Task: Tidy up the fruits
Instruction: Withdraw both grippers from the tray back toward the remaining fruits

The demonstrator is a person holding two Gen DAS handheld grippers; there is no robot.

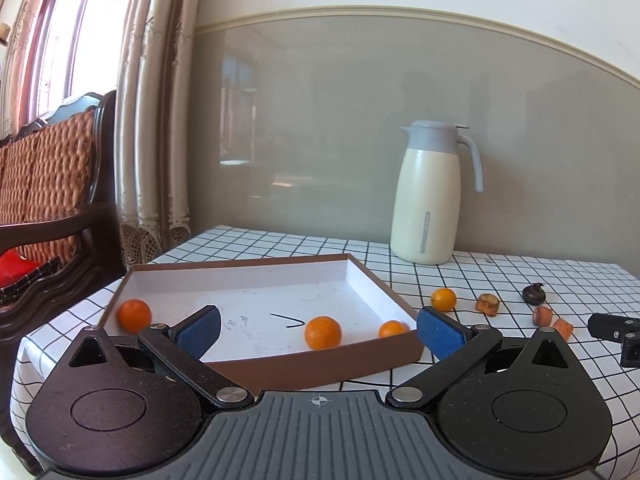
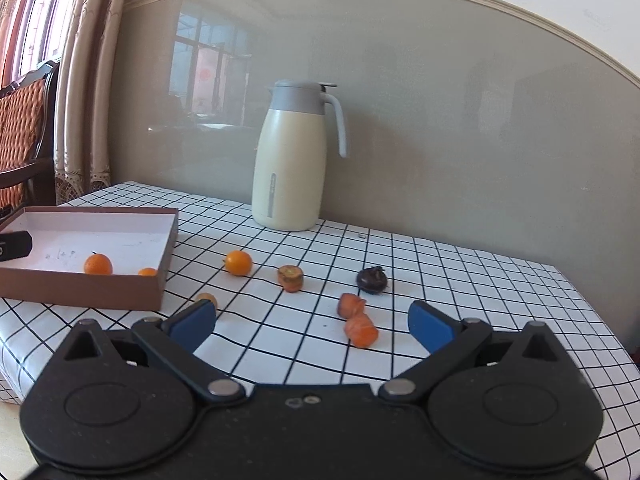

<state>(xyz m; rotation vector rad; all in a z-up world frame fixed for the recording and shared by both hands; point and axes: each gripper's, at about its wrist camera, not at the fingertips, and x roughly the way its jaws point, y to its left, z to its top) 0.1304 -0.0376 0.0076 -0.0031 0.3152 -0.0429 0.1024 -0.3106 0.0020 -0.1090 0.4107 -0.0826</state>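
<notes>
The left claw [image 1: 319,328] hangs with its blue-padded jaws spread wide and nothing between them, low over the near wall of the shallow brown cardboard box with a white inside [image 1: 248,268]. Three small round oranges lie in that box: one at its left corner [image 1: 134,315], one near the middle front [image 1: 323,333], and one tucked in the right front corner [image 1: 392,329].

The right claw [image 2: 312,322] is likewise wide open and empty, above the worktop covered in a white cloth with a black grid [image 2: 440,280]. On the cloth, outside the box, sit a fourth small orange [image 2: 238,262], another partly hidden behind the left blue pad [image 2: 207,300], a brownish cut fruit piece [image 2: 291,278], a dark purple round fruit [image 2: 372,279], and two orange fruit chunks [image 2: 352,305] [image 2: 361,332] just beside one another.

A cream thermos jug with a grey lid and handle [image 2: 290,160] stands at the back, near the wall.
</notes>
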